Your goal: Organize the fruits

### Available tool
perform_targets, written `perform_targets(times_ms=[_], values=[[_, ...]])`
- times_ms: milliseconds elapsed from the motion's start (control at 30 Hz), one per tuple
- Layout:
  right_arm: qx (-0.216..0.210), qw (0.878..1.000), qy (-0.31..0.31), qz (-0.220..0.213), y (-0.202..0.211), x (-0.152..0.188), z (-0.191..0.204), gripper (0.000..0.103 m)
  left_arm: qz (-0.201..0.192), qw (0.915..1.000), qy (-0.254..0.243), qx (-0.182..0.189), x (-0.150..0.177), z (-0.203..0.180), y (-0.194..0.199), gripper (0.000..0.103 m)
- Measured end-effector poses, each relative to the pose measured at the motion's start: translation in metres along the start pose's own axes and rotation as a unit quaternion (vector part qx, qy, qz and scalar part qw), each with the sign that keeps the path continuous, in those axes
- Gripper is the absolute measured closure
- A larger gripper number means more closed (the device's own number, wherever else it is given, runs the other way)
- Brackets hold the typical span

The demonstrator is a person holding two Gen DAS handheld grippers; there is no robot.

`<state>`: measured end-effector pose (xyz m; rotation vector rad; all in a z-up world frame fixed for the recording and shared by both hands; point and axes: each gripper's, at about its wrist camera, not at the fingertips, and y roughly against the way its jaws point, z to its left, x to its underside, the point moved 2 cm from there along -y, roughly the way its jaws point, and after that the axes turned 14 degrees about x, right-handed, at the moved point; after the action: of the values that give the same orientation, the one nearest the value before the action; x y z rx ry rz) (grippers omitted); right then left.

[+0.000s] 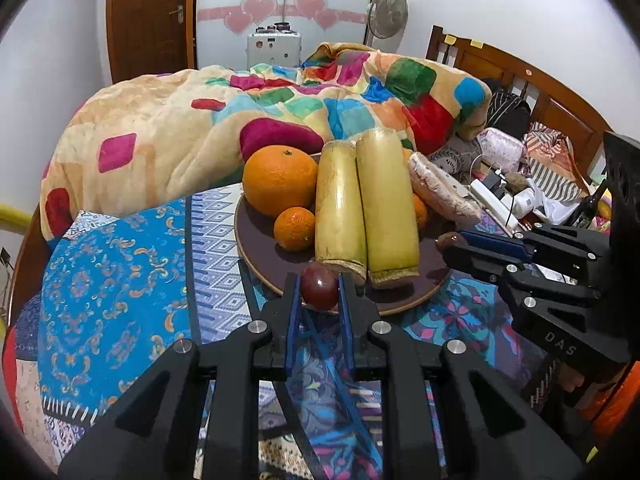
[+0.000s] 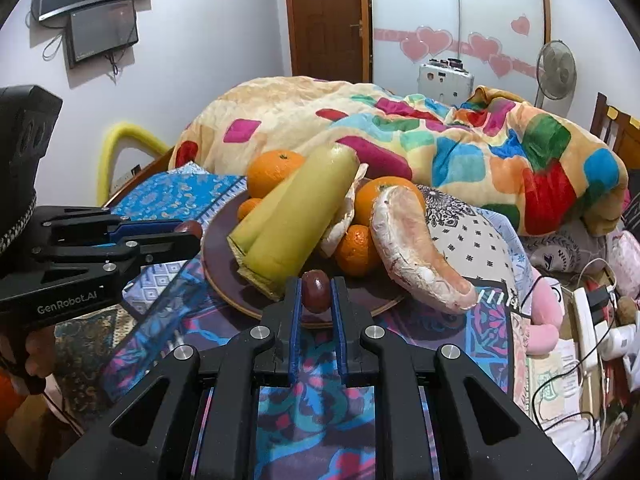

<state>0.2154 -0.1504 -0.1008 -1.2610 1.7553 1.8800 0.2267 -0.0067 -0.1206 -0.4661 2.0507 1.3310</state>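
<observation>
Evidently both the left gripper (image 1: 319,286) and right gripper (image 2: 316,291) pinch small, smooth, light red fruits across their middles, near the plate's (image 1: 256,240) six-o'clock rim.

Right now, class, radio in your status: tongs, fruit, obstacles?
Left tongs gripping a grape. Right tongs gripping another grape. Plate crowded, front rim free.

One brown plate (image 1: 256,236) holds two pale yellow cane pieces (image 1: 340,208) (image 1: 390,204), one pomelo wedge (image 2: 412,240) and four oranges: two large (image 1: 280,178) (image 2: 376,196), two small (image 1: 294,228) (image 2: 356,250). Two dark red jujubes (image 1: 319,286) (image 2: 315,286) show, one pinched in each of the two grippers (image 1: 319,292) (image 2: 315,292)
</observation>
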Motion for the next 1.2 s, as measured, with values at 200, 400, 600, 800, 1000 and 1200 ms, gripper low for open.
perform_targets(times_ms=[200,400,600,800,1000,1200], values=[[0.003,1.0,0.009,0.007,-0.01,0.0,0.001,0.09,0.006,1.0,0.0,-0.006,0.0,0.007,-0.01,0.085],[-0.001,1.0,0.015,0.017,-0.016,0.002,0.002,0.086,0.017,0.9998,0.012,-0.002,0.003,0.01,-0.017,0.073],[0.006,1.0,0.016,0.01,-0.01,0.003,0.001,0.074,0.009,0.9999,0.01,-0.008,0.005,0.007,-0.007,0.07],[0.005,1.0,-0.003,-0.012,0.021,-0.002,-0.008,0.074,-0.027,0.9996,0.002,-0.011,0.002,-0.011,0.033,0.07],[0.014,0.997,-0.023,-0.067,0.083,-0.013,-0.014,0.074,-0.087,0.9959,-0.019,-0.013,0.0,-0.046,0.098,0.07],[0.026,0.989,-0.036,-0.139,0.161,-0.018,-0.011,0.074,-0.167,0.985,-0.038,-0.018,0.007,-0.088,0.174,0.07]])
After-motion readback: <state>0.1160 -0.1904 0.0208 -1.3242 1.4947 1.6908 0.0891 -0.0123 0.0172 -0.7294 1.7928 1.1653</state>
